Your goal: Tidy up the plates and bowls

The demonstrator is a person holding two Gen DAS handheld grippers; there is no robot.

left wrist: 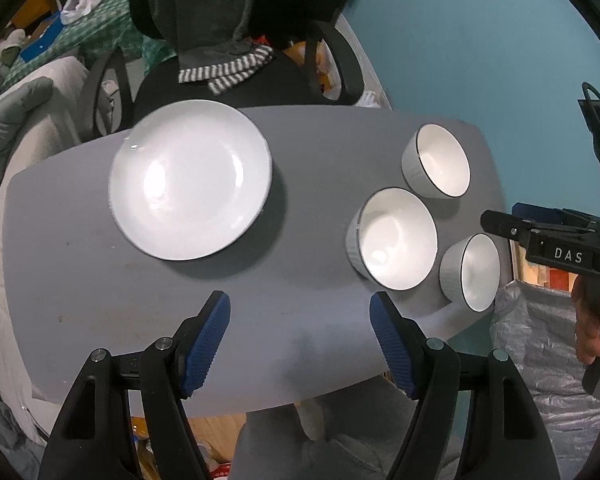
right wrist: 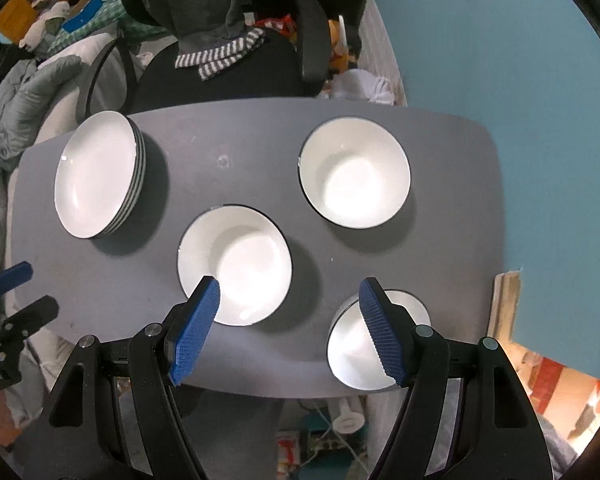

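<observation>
A stack of white plates lies on the left of the grey table. Three white dark-rimmed bowls stand apart on its right: a far one, a middle one and a near one. My left gripper hangs open above the bare table front, holding nothing. In the right wrist view the plates have striped edges. My right gripper is open above the gap between the middle bowl and the near bowl. The far bowl stands behind.
A black office chair draped with a dark garment and striped cloth stands behind the table. A teal wall is on the right, grey bedding on the left. A hand holds the right tool. The left gripper's fingers show at the left edge.
</observation>
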